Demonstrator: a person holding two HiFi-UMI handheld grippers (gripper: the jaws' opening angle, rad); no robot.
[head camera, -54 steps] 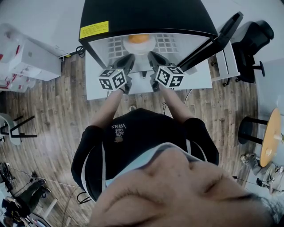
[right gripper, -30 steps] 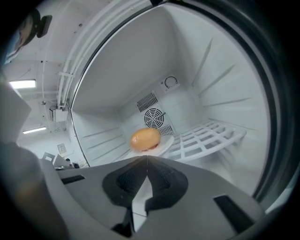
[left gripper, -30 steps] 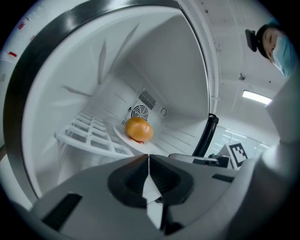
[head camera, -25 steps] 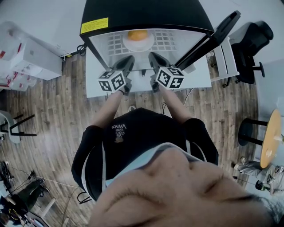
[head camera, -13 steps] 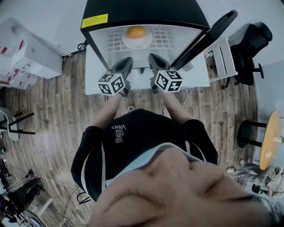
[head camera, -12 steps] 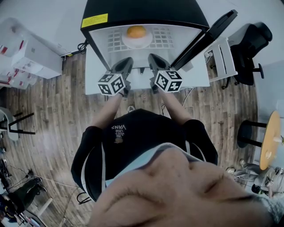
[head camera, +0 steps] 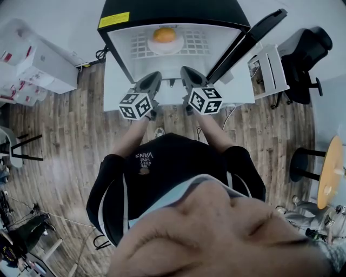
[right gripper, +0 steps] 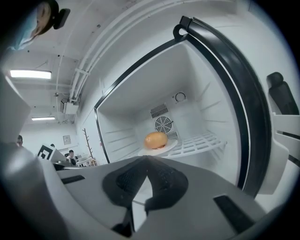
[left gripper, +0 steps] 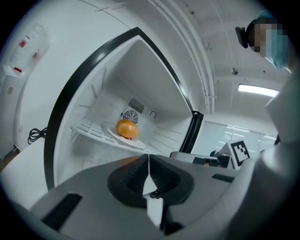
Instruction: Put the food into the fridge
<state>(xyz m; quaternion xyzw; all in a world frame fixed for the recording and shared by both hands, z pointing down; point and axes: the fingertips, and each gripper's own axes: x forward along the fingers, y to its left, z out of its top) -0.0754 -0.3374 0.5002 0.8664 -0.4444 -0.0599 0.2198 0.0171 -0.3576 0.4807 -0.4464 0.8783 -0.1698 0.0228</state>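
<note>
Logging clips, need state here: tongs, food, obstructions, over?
Both shut, empty: left tongs, right tongs. The food sits on plate, fridge shelf. Open door, nothing in the way.

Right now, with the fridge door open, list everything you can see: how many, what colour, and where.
fridge: one, black outside, white inside, straight ahead
fridge door: one, black, open, at the right in the head view
wire shelf: one, white, inside the fridge
plate: one, white, on the wire shelf
food: one, orange, on the plate
label: one, yellow, on the fridge top
office chair: one, black, right of the fridge
round table: one, wooden, far right
boxes: several, white, left of the fridge
left gripper: one, grey, shut, empty
right gripper: one, grey, shut, empty
</note>
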